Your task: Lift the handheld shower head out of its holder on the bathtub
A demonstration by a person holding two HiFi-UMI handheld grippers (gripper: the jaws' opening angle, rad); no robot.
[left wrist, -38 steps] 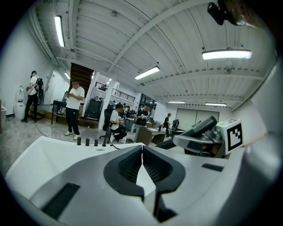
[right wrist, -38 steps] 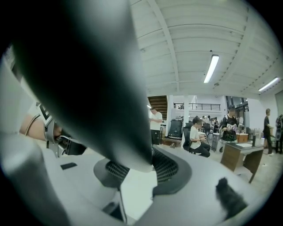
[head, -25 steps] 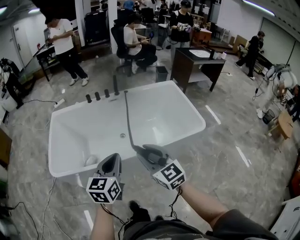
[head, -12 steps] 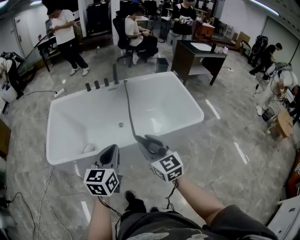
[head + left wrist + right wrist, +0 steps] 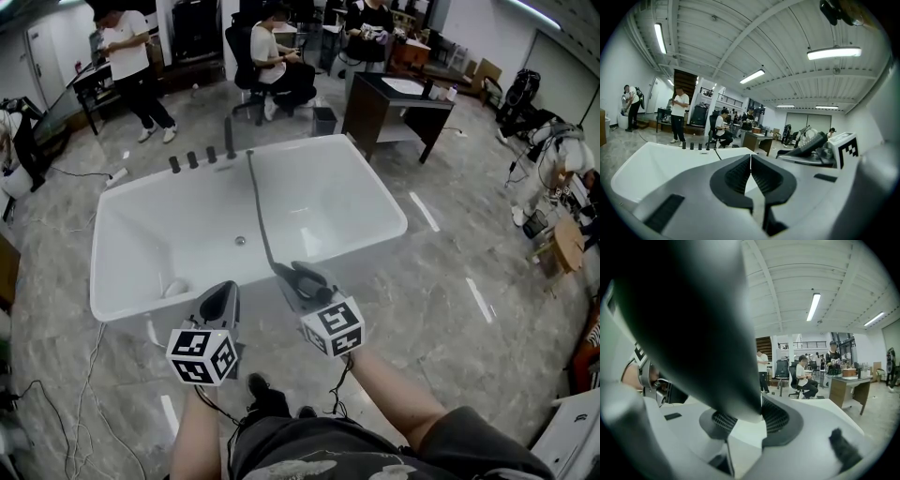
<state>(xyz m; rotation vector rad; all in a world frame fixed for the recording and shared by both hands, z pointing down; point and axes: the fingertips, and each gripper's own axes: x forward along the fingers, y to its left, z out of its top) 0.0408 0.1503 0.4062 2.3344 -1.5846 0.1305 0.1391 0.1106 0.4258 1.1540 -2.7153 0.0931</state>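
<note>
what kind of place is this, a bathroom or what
Probably a lab or workshop hall, not a bathroom: the bathtub stands alone on an open floor, with a desk and a seated person behind it.

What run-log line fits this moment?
right gripper: shut on shower head | left gripper: shut, empty | hose: draped across bathtub

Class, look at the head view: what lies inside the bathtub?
A drain, the dark hose crossing the bathtub, and a pale round thing in its near left corner. The left tongs and right tongs hide part of the near wall.
</note>
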